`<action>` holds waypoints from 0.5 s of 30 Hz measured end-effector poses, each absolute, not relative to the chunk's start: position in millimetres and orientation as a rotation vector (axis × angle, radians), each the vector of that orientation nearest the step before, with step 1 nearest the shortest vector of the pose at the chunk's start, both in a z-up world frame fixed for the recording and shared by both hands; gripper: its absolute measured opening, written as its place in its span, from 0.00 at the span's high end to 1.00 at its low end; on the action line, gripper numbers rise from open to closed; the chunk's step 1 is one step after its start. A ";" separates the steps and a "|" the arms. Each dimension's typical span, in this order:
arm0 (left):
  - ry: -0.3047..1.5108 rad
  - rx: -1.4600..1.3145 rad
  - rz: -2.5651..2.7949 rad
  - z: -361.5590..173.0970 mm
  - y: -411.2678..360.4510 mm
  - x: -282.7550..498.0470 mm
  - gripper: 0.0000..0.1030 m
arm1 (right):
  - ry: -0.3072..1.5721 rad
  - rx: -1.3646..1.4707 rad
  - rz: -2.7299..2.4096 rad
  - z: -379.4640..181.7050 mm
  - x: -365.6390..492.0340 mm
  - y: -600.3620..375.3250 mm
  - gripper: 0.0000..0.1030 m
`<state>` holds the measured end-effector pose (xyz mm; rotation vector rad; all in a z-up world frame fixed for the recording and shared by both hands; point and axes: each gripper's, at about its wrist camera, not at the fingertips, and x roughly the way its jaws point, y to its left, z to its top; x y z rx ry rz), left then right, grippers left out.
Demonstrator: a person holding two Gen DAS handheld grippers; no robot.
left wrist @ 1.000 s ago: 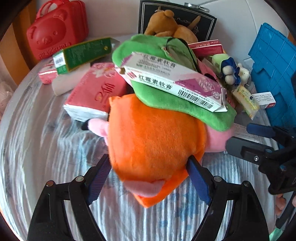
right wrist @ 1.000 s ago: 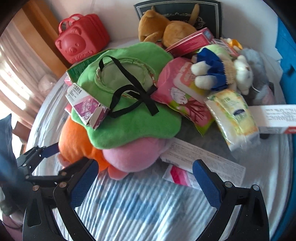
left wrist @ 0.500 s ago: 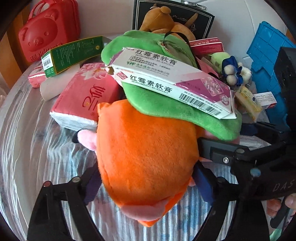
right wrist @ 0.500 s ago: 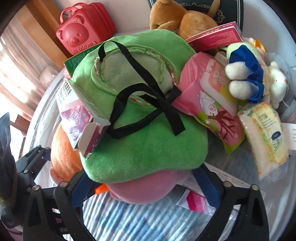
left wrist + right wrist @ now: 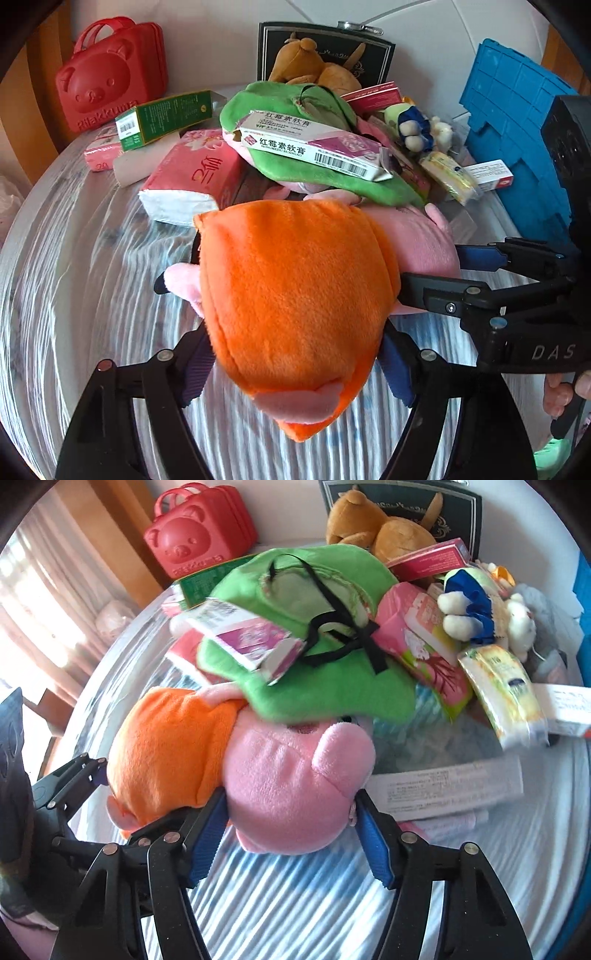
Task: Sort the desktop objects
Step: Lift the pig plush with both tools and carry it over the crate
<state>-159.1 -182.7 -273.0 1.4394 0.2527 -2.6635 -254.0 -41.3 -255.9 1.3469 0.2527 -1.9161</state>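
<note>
Between our 2 grippers sits the plush pig [image 5: 295, 295]: our left gripper [image 5: 295, 365] has its fingers closing on the orange body, pads against both flanks, and our right gripper [image 5: 291, 827] has its fingers closing on the pink head [image 5: 295, 775], blue pads pressing each side. We see the pig at the near edge of the heap, its far end tucked under the green cushion [image 5: 314, 653]. A purple-and-white box [image 5: 314, 147] rests tilted on that cushion. Behind us, toward the cameras, the striped tabletop [image 5: 92, 277] lies open, with more bare room at the left up to its curved rim. On the right a blue crate [image 5: 517, 129] stands near, and papers [image 5: 443, 786] lie just beside the head.
</note>
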 end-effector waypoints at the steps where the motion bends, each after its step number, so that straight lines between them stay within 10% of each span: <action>1: 0.244 1.425 -2.671 -269.5 -177.1 -157.2 0.25 | 0.252 1.331 -1.920 -251.1 -247.9 -37.8 0.36; 15: 0.113 1.023 -2.896 -153.7 -135.1 -117.3 0.25 | 0.199 0.986 -2.084 -135.4 -196.8 8.6 0.36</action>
